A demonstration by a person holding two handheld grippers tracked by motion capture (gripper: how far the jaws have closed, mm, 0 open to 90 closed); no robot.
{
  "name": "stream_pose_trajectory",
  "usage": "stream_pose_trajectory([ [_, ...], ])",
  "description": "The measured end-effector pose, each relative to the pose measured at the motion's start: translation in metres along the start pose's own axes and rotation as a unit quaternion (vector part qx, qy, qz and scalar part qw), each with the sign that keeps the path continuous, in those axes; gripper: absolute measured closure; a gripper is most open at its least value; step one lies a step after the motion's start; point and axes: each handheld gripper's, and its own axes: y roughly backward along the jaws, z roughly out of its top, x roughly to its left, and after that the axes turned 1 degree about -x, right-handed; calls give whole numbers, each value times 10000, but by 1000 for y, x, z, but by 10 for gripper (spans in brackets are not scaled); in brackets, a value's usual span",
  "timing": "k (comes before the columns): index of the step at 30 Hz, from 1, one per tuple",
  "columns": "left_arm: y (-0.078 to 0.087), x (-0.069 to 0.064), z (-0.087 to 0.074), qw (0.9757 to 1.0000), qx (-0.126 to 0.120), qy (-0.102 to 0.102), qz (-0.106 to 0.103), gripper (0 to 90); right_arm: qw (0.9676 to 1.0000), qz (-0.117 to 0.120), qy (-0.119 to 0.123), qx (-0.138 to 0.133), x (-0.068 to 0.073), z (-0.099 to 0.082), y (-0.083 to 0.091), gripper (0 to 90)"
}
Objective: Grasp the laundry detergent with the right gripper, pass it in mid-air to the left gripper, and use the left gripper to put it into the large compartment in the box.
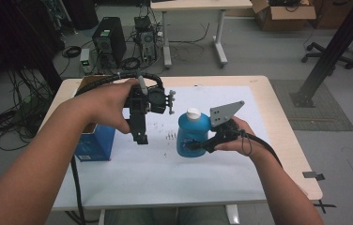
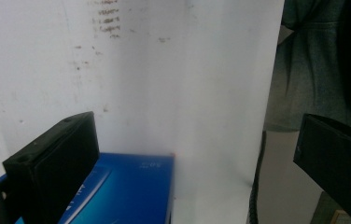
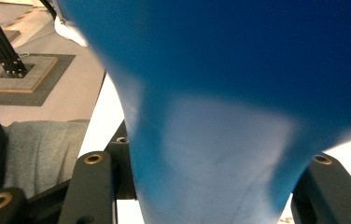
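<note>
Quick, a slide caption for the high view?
Right claw grips a blue plastic bottle with white cap; open left claw hangs beside a blue cardboard box.

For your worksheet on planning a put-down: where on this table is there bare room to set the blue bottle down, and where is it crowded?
Free: the white sheet in front of the blue bottle, toward the near edge, and its far right corner. Crowded: the left side, where the blue box stands under the left gripper.

A light wooden table (image 1: 282,122) covered by a white sheet (image 1: 174,168) stands on a grey floor (image 1: 268,51). Behind it: a black computer tower (image 1: 109,41) amid tangled cables (image 1: 10,119), a white-legged desk (image 1: 198,5), a cardboard box (image 1: 282,14), and a black frame post (image 1: 332,49) on a mat
</note>
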Motion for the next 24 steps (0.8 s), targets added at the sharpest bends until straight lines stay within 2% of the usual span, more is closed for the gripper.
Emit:
stream_pose_trajectory([
  [4,-1,-1,4,10000,-15,-27,-18,5,10000,92,-8,-16,4,-6,-9,455],
  [12,-3,-3,9,9999,-8,-95,-63,4,9998,95,11,-154,12,-8,-26,455],
  [24,-11,-9,11,9997,6,-137,-187,4,9999,104,105,-31,18,-1,-49,454],
])
